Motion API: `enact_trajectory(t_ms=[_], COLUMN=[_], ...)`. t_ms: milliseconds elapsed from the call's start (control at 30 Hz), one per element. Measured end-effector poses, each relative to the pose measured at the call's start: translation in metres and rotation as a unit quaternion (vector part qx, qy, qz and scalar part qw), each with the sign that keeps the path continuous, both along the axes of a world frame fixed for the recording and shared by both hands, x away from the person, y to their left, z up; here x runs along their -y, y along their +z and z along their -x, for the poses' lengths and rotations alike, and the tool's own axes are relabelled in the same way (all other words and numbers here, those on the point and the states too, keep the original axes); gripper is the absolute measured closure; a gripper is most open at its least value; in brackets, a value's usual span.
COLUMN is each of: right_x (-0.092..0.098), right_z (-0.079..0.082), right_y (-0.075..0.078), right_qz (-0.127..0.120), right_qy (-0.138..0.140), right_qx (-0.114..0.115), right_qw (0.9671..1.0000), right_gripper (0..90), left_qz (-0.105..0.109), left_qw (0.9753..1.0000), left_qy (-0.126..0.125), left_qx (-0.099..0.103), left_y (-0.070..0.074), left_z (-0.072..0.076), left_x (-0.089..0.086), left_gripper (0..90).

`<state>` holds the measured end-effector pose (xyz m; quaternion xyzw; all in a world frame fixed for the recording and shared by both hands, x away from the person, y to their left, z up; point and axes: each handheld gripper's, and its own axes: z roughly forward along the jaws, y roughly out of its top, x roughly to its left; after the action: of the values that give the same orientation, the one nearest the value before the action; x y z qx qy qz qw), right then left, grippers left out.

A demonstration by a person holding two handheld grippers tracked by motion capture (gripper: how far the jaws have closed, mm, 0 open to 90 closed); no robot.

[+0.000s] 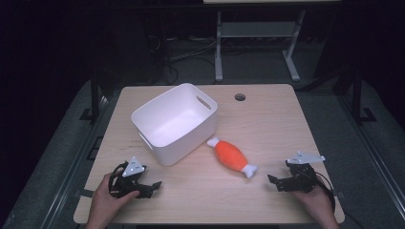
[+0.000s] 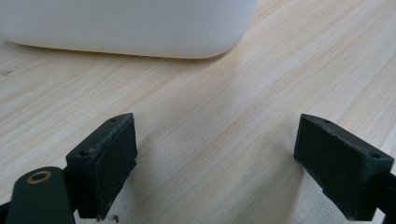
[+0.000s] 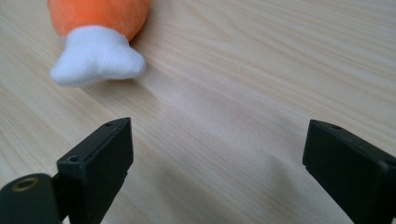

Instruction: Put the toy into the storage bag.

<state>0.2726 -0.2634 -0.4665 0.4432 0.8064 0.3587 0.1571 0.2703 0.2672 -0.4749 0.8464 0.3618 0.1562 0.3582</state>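
Jaws on both the left gripper and right gripper spread wide, gripping nothing; orange plush toy lies on table between white bin and right gripper.

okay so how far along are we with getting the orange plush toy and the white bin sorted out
Nothing looks done yet: the orange plush toy lies on the table beside the white bin, which looks empty. In hand: the right gripper is open, low over the wood near the toy's white end, holding nothing. The left gripper is open near the bin. Probably left: grasping the toy and placing it in the bin.
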Motion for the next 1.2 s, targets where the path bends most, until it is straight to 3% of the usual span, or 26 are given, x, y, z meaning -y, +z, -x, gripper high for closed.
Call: enact_trajectory(t_ms=[267, 1200], right_x=[-0.002, -0.032], right_z=[-0.008, -0.029], right_y=[0.013, 0.029], right_qz=[-0.02, -0.012], right_qy=[0.003, 0.041], right_qx=[0.009, 0.013], right_qw=[0.9998, 0.999], right_gripper=[8.3, 8.3], left_qz=[0.0, 0.0], left_qw=[1.0, 1.0], left_qy=[0.001, 0.001], left_qx=[0.0, 0.0], left_y=[0.0, 0.0], left_z=[0.0, 0.0], left_x=[0.0, 0.0], left_gripper=[12.4, 12.4])
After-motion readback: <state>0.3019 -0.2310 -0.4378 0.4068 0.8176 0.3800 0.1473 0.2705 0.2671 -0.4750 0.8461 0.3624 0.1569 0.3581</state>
